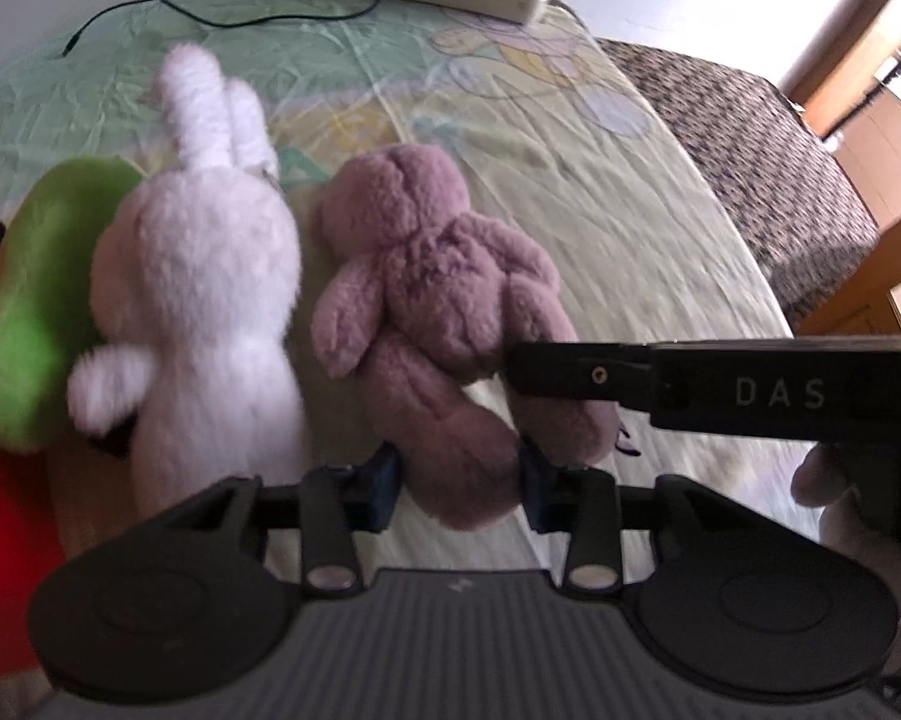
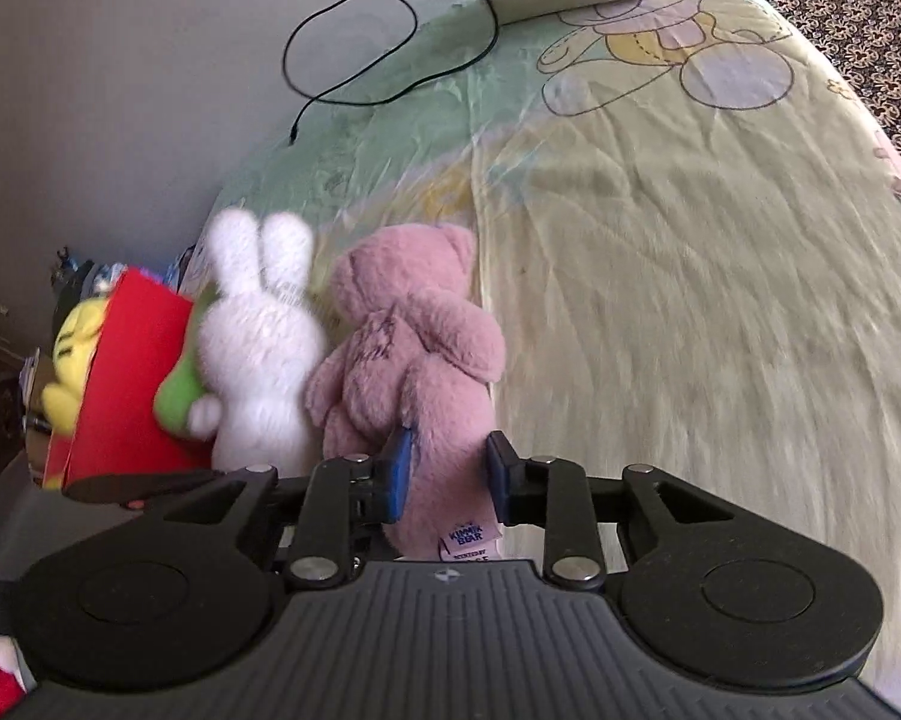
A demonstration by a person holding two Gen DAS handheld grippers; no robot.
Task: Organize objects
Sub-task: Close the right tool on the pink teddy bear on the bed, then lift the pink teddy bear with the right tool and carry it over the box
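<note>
1. Two grippers work one toy: the pink bear (image 1: 432, 300) lies on the bedsheet (image 1: 600, 228), just right of the white rabbit (image 1: 204, 276).
2. Left gripper (image 1: 459, 474) straddles a bear leg; whether its pads pinch yet, I cannot tell.
3. Right gripper (image 2: 447, 471) straddles the other leg; its left pad presses the plush, the right pad's contact is unclear.
4. Lower both evenly, keeping the bear beside the rabbit.
</note>
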